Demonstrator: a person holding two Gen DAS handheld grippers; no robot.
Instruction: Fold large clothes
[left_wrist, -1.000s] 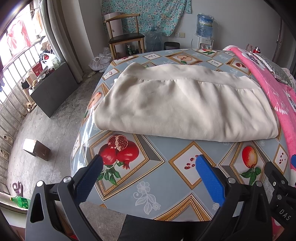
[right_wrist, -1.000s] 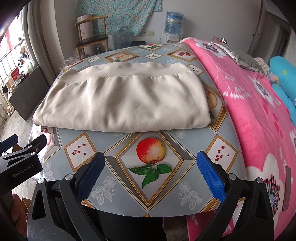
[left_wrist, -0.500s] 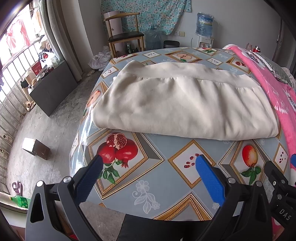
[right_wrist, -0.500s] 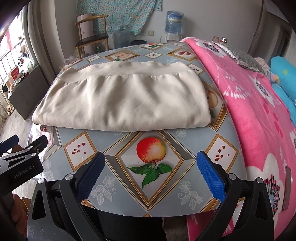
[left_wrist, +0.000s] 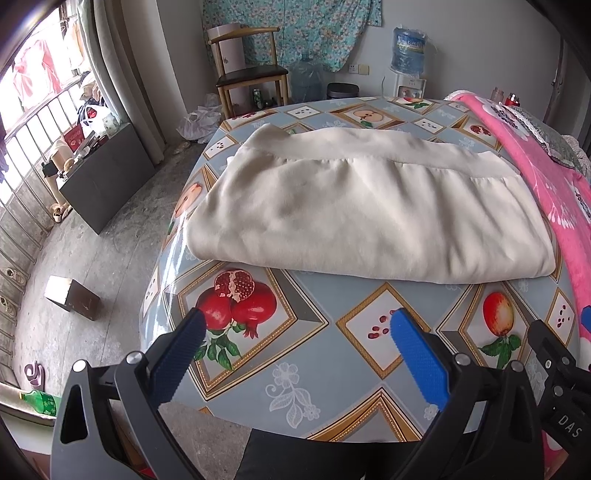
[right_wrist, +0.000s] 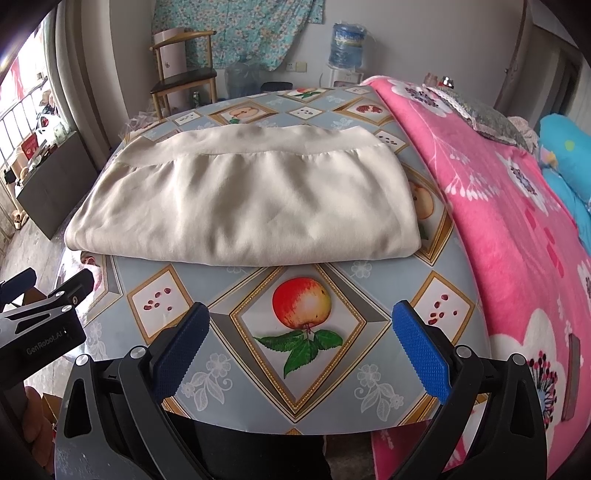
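Both grippers, left (left_wrist: 295, 354) and right (right_wrist: 301, 345), held fingers spread and empty; the cream garment (right_wrist: 243, 206) lay folded on the counter (left_wrist: 332, 373) beyond them, likely awaiting another fold.

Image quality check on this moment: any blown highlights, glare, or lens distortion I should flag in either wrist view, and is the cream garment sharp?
Left wrist view: window at upper left blown out, glare streak on the tablecloth edge, strong fisheye bending. Right wrist view: even light, cream garment sharp with soft folds, dark vignette at the corners.
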